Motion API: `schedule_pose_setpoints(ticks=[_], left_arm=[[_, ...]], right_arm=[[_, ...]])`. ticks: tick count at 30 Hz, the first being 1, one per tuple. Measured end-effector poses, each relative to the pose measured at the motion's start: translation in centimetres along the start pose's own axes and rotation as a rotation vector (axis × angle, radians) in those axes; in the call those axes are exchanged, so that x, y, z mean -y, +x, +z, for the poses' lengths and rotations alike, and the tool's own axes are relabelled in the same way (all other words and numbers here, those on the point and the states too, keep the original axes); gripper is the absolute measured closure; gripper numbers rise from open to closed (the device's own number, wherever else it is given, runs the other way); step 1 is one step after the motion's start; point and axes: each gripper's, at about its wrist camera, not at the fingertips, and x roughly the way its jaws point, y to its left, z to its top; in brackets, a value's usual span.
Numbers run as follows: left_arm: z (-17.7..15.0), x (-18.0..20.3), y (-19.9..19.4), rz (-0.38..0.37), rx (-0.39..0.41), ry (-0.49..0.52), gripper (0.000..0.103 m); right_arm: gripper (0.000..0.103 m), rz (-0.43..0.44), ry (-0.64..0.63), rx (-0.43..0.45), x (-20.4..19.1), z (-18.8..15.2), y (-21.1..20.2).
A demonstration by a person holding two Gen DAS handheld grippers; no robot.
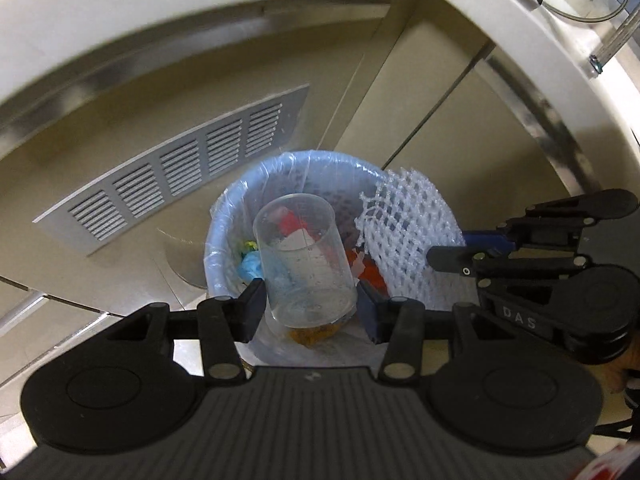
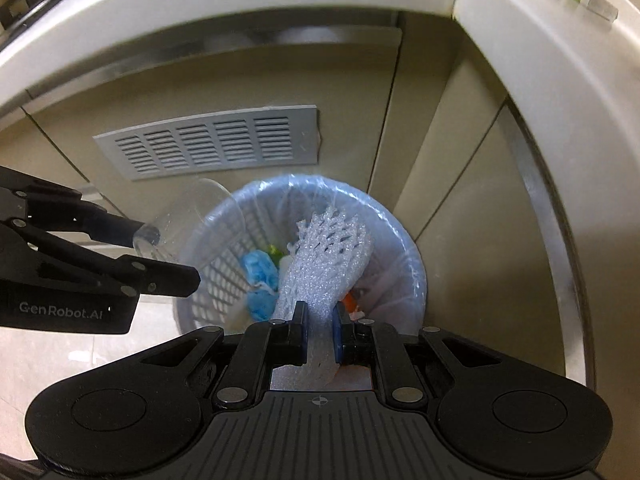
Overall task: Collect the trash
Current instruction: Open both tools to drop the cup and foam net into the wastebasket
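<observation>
My left gripper [image 1: 311,307] is shut on a clear plastic cup [image 1: 304,256], held mouth-forward right above a lined blue waste basket [image 1: 224,216]. The cup [image 2: 192,224] and the left gripper [image 2: 168,256] also show at the left of the right wrist view. My right gripper [image 2: 320,332] is shut on a white foam net sleeve [image 2: 320,256], which hangs over the basket [image 2: 400,240]. That sleeve [image 1: 408,232] and the right gripper [image 1: 444,256] appear at the basket's right side in the left wrist view. Inside the basket lie blue, red, orange and green scraps.
A white counter edge [image 1: 160,12] curves over the basket, with beige cabinet doors [image 1: 416,92] below. A grey louvred vent panel [image 1: 180,172] sits on the cabinet just behind the basket. Pale floor tiles [image 2: 60,360] lie to the left.
</observation>
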Motion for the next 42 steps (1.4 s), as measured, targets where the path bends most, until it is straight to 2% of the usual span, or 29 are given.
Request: schedule_pose_setpoints(ticks=[9,24,26,27,28,42], left_arm=[[0.5,0.3,1.7,-0.004,-0.029,-0.008,0.058],[1.1,1.0,1.8,-0.003,-0.042,-0.007,0.058],[1.1,1.2,1.8,0.004,-0.027,0.014,0.055],[1.1,1.3,1.8,0.013,-0.02,0.03,0.047],[1.2,1.3,1.7,0.021,-0.014,0.042,0.044],[0.3,-0.3,1.3,0.051,-0.026,0.009,0.044]], right_arm=[[0.091,-0.011,-0.013,-0.017,0.1,-0.1,1.6],[0.091,-0.009,-0.006,-0.029,0.2,0.1,2.3],[0.091,-0.01,-0.005,-0.031,0.2,0.1,2.3],[0.091,-0.01,-0.005,-0.031,0.3,0.2,2.3],[0.091,-0.011,-0.004,-0.032,0.4,0.2,2.3],[0.091,-0.008,0.007,-0.031,0.8,0.3,2.4]])
